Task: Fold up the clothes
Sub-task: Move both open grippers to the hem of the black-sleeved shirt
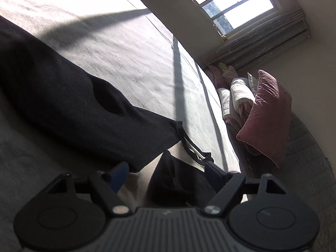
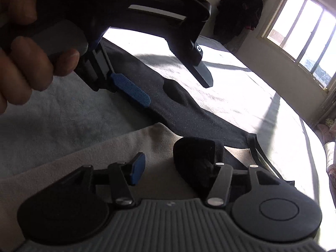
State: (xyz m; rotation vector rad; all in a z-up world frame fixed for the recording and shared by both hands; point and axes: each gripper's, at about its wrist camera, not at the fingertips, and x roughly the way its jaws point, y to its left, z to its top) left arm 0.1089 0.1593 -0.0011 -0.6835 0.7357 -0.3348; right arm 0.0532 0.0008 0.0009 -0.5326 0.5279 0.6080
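— How are the jaws set?
— The left gripper [image 1: 166,168] is spread wide; a fold of the black garment [image 1: 69,96] is seen between its fingers, unpressed. The right gripper [image 2: 178,163] is parted, dark cloth bunched just ahead.

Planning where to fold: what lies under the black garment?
The black garment rests on a pale blanket covering the bed. Whatever lies beneath its middle stays hidden.
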